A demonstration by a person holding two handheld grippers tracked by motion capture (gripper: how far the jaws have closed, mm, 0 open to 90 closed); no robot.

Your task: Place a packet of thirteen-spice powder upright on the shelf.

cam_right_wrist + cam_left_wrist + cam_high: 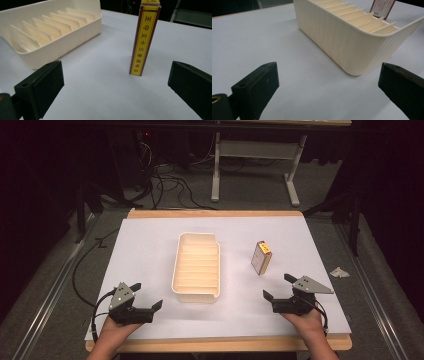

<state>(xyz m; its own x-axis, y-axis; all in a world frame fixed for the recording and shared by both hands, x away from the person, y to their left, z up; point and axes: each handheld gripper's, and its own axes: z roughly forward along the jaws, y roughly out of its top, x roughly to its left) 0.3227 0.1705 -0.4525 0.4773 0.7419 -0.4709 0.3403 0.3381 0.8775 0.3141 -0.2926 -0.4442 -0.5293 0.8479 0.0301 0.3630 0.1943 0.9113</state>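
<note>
Box (261, 257) upright by tray (196, 292), both grippers' fingers apart.

Right tongs (115, 85) wide apart, nothing between the jaws. Slim yellow-and-brown box (145, 37) stands upright just ahead, right of centre. Cream ribbed tray (57, 47) ahead-left, apart from box, both on white worktop (105, 100).

A lab: dark room, floor cables (165, 182), paper-covered table (150, 250)
</note>
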